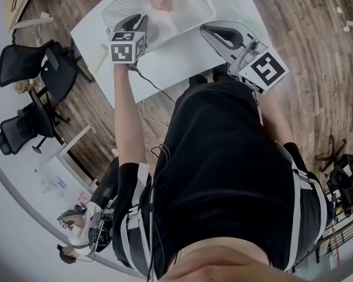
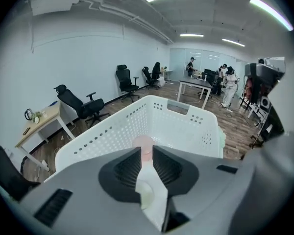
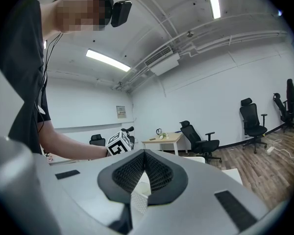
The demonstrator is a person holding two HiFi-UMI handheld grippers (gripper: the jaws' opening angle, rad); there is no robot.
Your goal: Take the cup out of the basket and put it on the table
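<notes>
Black office chairs (image 2: 81, 104) stand on the wood-plank floor (image 1: 294, 28) around the white table (image 1: 176, 57). A pale desk (image 2: 41, 124) sits by the wall, and people (image 2: 229, 84) stand at the far end of the room. A thin cable (image 1: 156, 87) trails over the table's near edge.

The basket (image 2: 186, 126) sits on the table. It is white plastic and rectangular with rounded corners. Rows of small holes pierce its walls, and a handle slot is cut into its far end. Its near wall rises just below the left gripper's tips.

The cup (image 1: 162, 3) lies inside the basket, near the middle of its floor and apart from the walls. It is pale pink, round and smooth; whether it stands upright or lies on its side I cannot tell.

The left gripper (image 2: 146, 150) hangs over the basket, tilted down toward the cup. Its ribbed black pads are spread, and the cup shows in the gap beyond the tips, untouched. The right gripper (image 3: 145, 153) is held level beside the basket, above the table, with its pads pressed together and empty
</notes>
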